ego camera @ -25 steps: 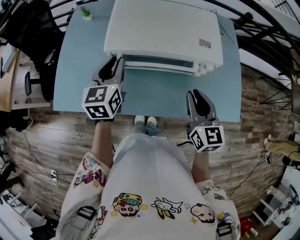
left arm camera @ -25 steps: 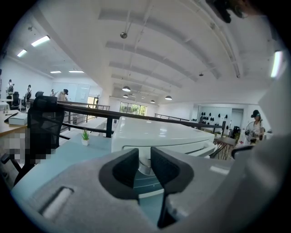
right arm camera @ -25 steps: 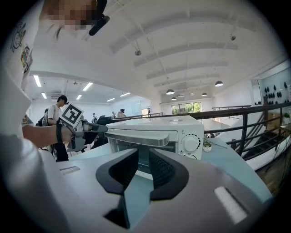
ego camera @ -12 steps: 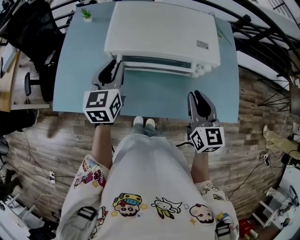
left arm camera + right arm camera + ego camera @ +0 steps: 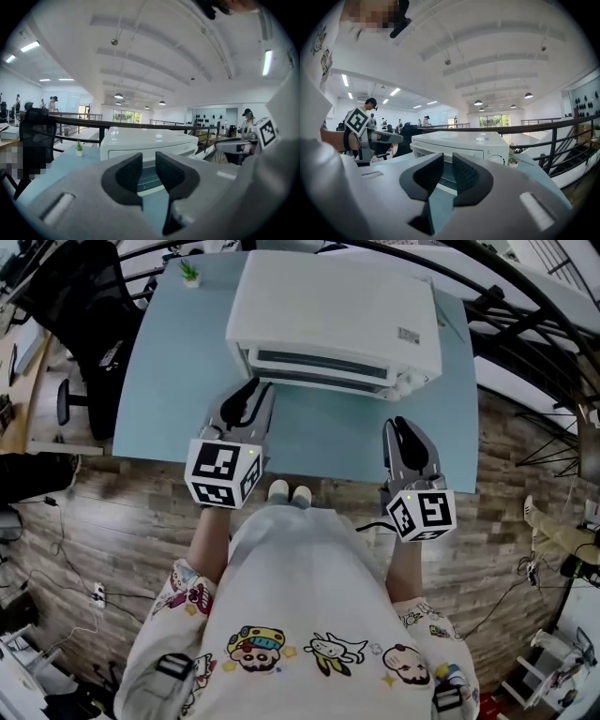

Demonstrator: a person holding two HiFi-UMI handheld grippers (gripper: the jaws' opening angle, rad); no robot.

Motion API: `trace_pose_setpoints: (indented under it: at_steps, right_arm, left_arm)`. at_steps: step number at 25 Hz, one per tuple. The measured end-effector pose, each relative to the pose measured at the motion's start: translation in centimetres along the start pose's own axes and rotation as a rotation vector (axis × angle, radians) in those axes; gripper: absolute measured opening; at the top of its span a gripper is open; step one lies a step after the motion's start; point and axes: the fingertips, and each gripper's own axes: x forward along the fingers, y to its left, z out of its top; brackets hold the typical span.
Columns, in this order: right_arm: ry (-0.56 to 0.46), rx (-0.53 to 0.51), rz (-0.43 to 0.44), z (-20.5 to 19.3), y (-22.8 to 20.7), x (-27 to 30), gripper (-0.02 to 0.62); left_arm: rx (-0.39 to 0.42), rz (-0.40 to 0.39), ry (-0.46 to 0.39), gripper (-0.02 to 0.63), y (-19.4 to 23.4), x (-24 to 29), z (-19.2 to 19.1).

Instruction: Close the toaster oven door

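Fingers on my left gripper stand a narrow gap apart with nothing in them. Those on my right gripper have just been closing to a similar slit, also empty. The toaster oven sits on the bench ahead of both sets of fingertips, clear of them. Its door looks upright against the front; I cannot tell whether it's fully seated. I'd press its top edge squarely and gently with the left fingertips, so the oven doesn't slide.
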Motion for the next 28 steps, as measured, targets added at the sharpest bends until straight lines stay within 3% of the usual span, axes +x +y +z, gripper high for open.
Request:
trace_pose_setpoints:
  at_steps: [8,13,19,28]
  right_arm:
    - [0.016,-0.004,0.063,-0.7,2.0,0.2,0.054]
    - [0.027,0.007,0.052,-1.6,2.6,-0.5,0.011]
    - [0.054,0.024,0.032,-3.0,2.8,-1.3,0.009]
    - [0.105,0.030,0.018,-5.0,3.0,-1.8,0.009]
  left_arm:
    - [-0.051,-0.086,0.070,0.083,-3.3,-2.0,-3.9]
    - [-0.066,-0.140,0.060,0.071,-4.8,-3.1,-5.2]
    - [-0.099,-0.153,0.060,0.000,-4.2,-4.4,-7.2]
    - [-0.132,-0.155,0.096,-0.002,-3.5,-4.9,-9.3]
